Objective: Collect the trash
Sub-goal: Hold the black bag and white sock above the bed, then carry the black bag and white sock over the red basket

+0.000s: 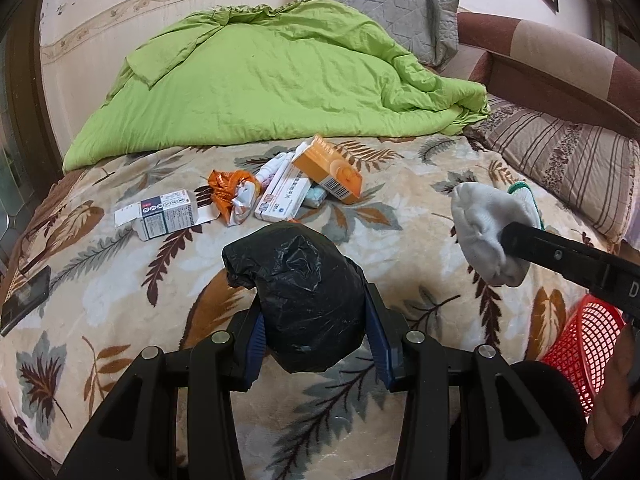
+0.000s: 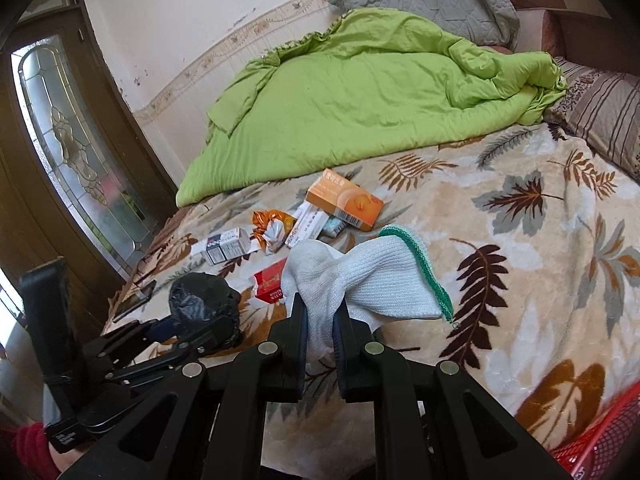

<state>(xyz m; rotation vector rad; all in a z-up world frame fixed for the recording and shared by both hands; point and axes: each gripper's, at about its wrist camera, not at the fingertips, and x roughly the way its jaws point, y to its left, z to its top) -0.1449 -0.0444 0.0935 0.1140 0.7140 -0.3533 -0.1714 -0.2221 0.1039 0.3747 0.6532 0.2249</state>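
My left gripper (image 1: 314, 320) is shut on a crumpled black plastic bag (image 1: 304, 292), held just above the leaf-patterned blanket (image 1: 120, 320). My right gripper (image 2: 320, 308) is shut on a white sock with a green cuff (image 2: 380, 280), lifted off the bed; the same sock (image 1: 484, 232) appears at the right of the left wrist view. Trash lies further back on the blanket: an orange box (image 1: 328, 168), a white medicine box (image 1: 158, 214), an orange wrapper (image 1: 232, 196), a long white box (image 1: 280, 196) and a red pack (image 2: 270, 282).
A red mesh basket (image 1: 584, 348) stands off the bed's near right corner. A dark phone (image 1: 24, 300) lies at the blanket's left edge. A green quilt (image 1: 260, 80) and pillows (image 1: 560, 160) fill the back of the bed. A glass-panelled door (image 2: 72, 152) is at left.
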